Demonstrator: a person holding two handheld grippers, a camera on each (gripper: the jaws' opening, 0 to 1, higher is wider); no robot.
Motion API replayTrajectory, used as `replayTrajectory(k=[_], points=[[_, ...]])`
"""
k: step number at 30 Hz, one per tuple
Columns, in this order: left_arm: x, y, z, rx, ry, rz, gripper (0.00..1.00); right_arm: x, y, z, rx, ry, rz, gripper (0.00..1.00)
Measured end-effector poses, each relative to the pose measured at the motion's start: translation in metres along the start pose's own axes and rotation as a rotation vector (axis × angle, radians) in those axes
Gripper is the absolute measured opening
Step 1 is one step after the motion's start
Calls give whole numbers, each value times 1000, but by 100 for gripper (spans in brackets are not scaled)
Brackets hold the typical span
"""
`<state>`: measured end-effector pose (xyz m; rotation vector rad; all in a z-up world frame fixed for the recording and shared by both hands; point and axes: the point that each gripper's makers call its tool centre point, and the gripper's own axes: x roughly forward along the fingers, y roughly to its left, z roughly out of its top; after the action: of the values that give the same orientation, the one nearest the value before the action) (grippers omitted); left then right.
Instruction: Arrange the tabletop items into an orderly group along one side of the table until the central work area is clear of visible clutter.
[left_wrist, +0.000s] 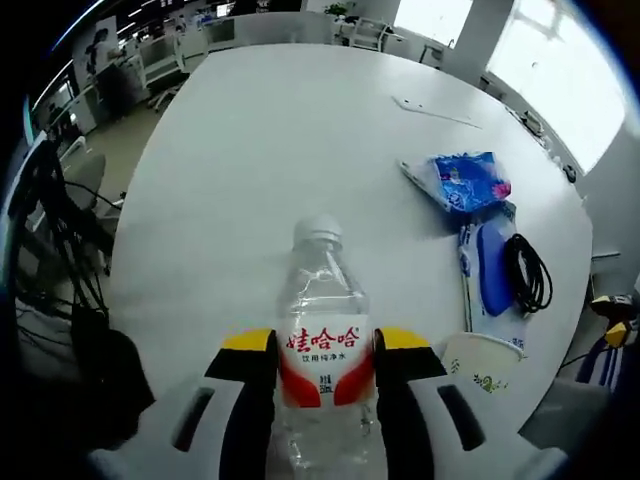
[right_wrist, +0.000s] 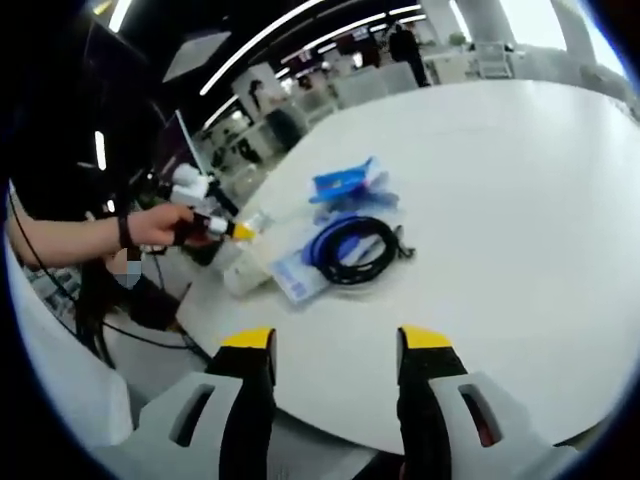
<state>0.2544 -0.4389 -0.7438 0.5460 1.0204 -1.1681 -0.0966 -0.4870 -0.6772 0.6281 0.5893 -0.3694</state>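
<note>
Left gripper (left_wrist: 325, 375): jaws clamped on a clear water bottle (left_wrist: 323, 340) with a white cap and red-and-white label, held upright above the white table (left_wrist: 280, 150), near its edge. In the left gripper view, beside the bottle on the right: white paper cup (left_wrist: 482, 362) with a green pattern, at the table edge. Beyond the cup: blue flat pouch (left_wrist: 493, 268) lying on a clear plastic sleeve, black coiled cable (left_wrist: 528, 272) just beside it. Farther on: blue printed packet (left_wrist: 465, 180), touching the pouch's end.

Right gripper (right_wrist: 335, 365): jaws apart, nothing between them, hovering over bare tabletop (right_wrist: 520, 200). In the right gripper view, well ahead: black cable coil (right_wrist: 352, 248) resting on the blue pouch (right_wrist: 318, 245), blue packet (right_wrist: 345, 182) behind. Person's hand (right_wrist: 160, 225) at left gripping the left gripper (right_wrist: 235, 230) with the bottle near the table edge; bottle blurred there.
</note>
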Motion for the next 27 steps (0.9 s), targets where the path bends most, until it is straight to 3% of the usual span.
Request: replayTrajectory(k=[8, 14, 27], points=[[4, -3, 4, 5, 1, -5, 37, 0, -10, -4, 22, 10, 3, 47], [1, -4, 4, 1, -17, 3, 37, -3, -19, 4, 28, -1, -5, 47], [-27, -2, 3, -18, -97, 37, 36, -3, -19, 12, 18, -19, -2, 46]])
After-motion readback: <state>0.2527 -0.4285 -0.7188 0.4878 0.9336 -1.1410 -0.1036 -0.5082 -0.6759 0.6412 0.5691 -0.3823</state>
